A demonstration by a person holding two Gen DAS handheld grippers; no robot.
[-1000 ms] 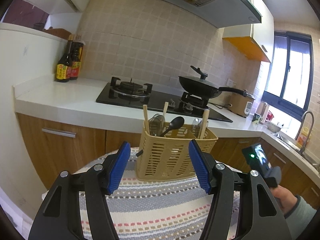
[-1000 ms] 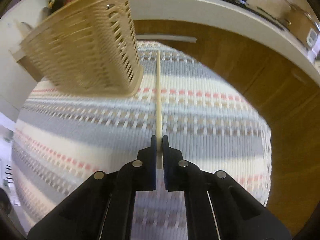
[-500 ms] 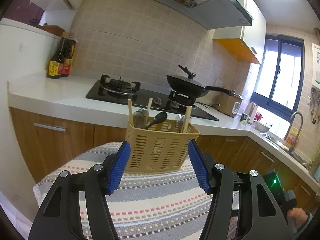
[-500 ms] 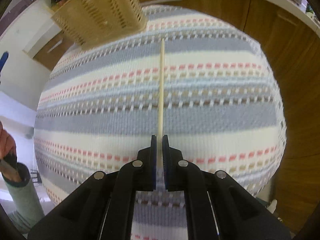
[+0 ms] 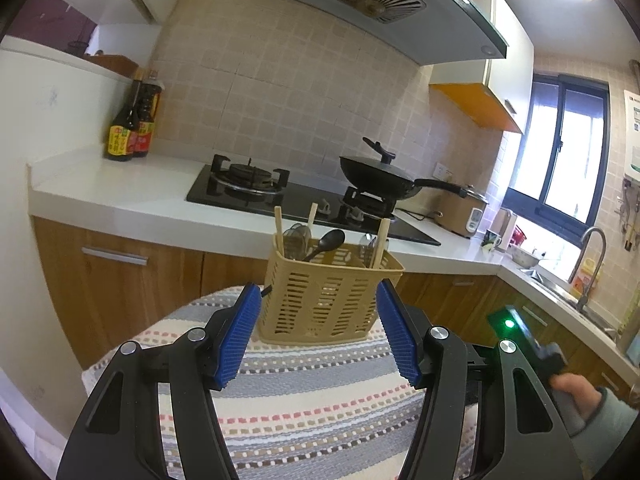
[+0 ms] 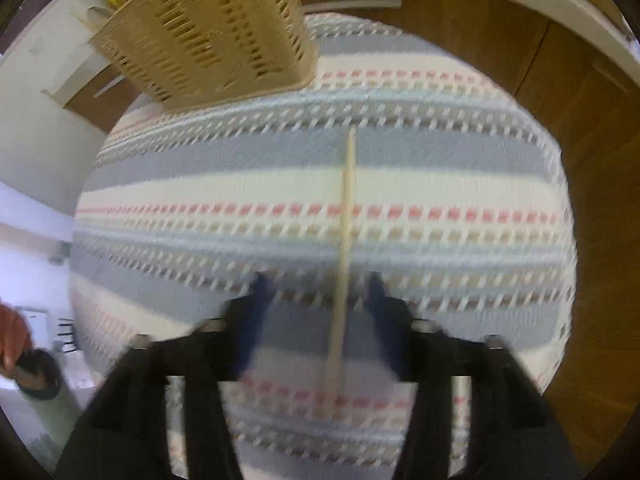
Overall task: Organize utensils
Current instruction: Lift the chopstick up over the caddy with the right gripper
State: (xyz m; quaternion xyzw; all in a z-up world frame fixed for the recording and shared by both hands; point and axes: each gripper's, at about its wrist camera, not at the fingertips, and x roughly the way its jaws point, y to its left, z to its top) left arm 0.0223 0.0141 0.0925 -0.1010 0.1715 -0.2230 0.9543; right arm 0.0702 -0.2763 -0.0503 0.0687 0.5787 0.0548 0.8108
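A tan slotted utensil basket stands at the far side of a round table with a striped cloth. It holds a black spoon, chopsticks and some metal utensils. My left gripper is open and empty, level with the basket's front. In the right wrist view my right gripper is open and blurred. A single wooden chopstick lies between its jaws over the cloth, no longer gripped. The basket is at the upper left there.
Behind the table runs a white counter with a gas hob, a black wok, sauce bottles and a rice cooker. A sink and tap are at the right. Wooden cabinets surround the table.
My right gripper has opened and let go of the chopstick, which now lies loose between the jaws. The left gripper has shifted slightly and stays open.
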